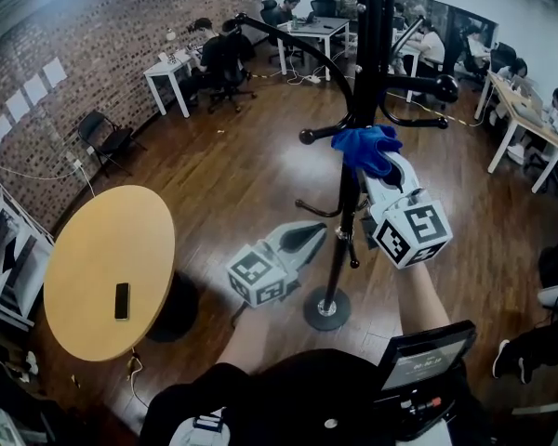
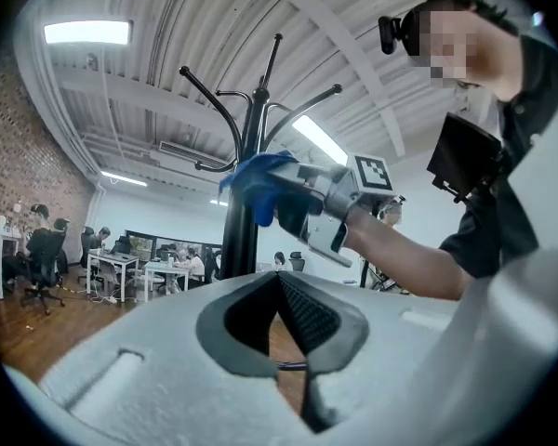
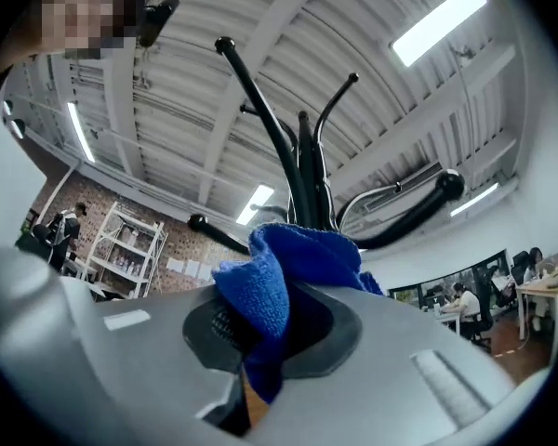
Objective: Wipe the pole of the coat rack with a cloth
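Blue cloth found pinched in the right gripper, jaws clamped on a thick fold. Loose bunch pushed against the pole by the look of it, just below a tier of curved hook arms. Left gripper held lower and off to one side, near the pole but apart from it, jaws drawn together at the tips with nothing between.

Judged a snag the likeliest trouble. With the cloth sitting right under those hook arms, any upward stroke risked catching a fold on one and dragging it out of the jaws. Saw a second risk in the sideways press: nothing under the rack but a small round base, and no steadying from the left gripper — enough, under a hard push, to rock or tip the whole stand. Reckoned a third, smaller one: bare jaw tips scraping the black finish, given a cloth bunched to one side rather than lying between gripper and pole.

Pole seen upright on the wooden floor, long axis vertical, base down, hook arms fanning out toward the top. Put its slight lean in the head view down to the lens. Judged strokes best run up and down along that axis, then round to the far side.
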Motion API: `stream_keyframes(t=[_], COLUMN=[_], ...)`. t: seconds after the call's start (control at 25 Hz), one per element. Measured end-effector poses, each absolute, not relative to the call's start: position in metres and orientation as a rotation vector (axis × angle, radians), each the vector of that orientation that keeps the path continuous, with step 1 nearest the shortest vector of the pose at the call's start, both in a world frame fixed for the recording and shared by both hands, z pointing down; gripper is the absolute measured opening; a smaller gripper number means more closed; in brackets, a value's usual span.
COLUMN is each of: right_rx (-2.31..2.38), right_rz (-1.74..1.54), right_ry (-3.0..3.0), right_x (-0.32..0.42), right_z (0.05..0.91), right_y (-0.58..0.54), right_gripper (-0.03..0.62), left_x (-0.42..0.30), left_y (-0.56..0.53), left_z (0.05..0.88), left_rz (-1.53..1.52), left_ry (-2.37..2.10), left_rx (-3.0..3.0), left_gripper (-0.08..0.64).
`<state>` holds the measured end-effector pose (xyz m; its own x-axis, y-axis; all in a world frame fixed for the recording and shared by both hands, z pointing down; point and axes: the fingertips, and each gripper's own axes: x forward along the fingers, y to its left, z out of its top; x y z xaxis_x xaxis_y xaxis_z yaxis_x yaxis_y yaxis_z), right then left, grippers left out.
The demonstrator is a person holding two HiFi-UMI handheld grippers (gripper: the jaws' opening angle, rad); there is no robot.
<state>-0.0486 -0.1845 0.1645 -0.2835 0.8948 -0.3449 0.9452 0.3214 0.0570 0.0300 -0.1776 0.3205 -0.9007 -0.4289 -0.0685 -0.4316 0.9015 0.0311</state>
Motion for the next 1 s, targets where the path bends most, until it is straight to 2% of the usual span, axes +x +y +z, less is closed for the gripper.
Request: stream_keyframes(t=[0.48, 0.76, 0.84, 1.0], right_rx=[2.23, 2.639, 2.558, 2.167], right_rz=[-0.154, -0.421, -0.448, -0.29], right_ry=[2.806, 2.634, 2.684, 2.747], right_x=[-0.044, -0.007, -0.019, -0.049], right_z=[0.427, 0.417, 0.425, 0.421], right_y=[-0.178, -0.214, -0.208, -0.191], right_gripper=[0.026, 0.026, 0.026, 0.026], left_x=[0.029, 0.029, 0.028, 0.026], left_y=[-0.177, -0.174, -0.173, -0.175], left_z=[0.329, 0.334, 0.334, 0.333], left_rz=[0.082, 0.102, 0.102, 0.106], left_ry=[3.029, 3.04, 3.039, 3.032], left_rx=[-0.672, -0.652, -0.65, -0.646], left_gripper=[-0.005, -0.005, -0.005, -0.005])
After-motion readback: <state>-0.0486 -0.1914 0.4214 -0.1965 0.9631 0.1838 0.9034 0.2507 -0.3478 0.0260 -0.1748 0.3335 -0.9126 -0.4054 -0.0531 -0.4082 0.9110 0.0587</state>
